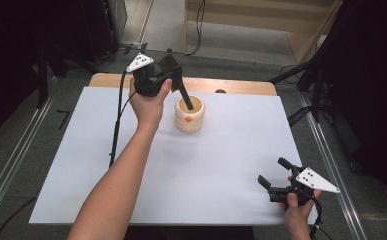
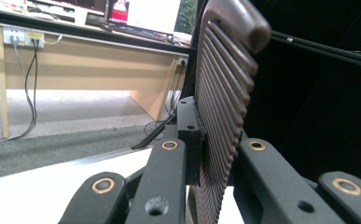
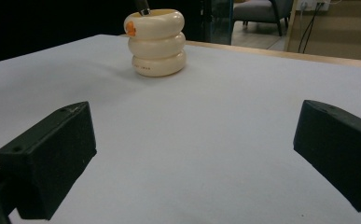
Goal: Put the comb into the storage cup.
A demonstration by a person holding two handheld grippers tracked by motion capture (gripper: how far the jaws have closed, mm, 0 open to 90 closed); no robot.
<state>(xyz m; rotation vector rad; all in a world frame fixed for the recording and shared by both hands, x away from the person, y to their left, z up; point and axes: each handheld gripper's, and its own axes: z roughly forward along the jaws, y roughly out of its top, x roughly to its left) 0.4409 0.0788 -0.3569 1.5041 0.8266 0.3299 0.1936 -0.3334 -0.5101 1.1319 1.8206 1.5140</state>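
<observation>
The left gripper (image 1: 173,82) is closed on a dark comb (image 2: 225,107). In the left gripper view the ribbed comb stands pressed between the two jaws and rises past them. In the high view the comb's long handle (image 1: 186,97) points down into the cream holder (image 1: 189,115), and its lower end is inside the opening. Whether it touches the bottom I cannot tell.

The holder looks like three stacked rings, with a small orange mark (image 3: 130,28) on the top ring. It stands upright on the far middle part of the white sheet (image 1: 221,165).

The right gripper (image 1: 273,175) is wide open with nothing between the jaws. It is at the near right corner of the sheet, well apart from the holder, and it points toward it.

The sheet covers most of a wooden table (image 1: 241,86), whose edge shows at the far side. Around the table the floor (image 1: 46,135) is grey, with cables on it. Behind there is a pale wooden desk (image 2: 85,56) with a socket and hanging wires, and a chair (image 3: 257,11) in the distance.
</observation>
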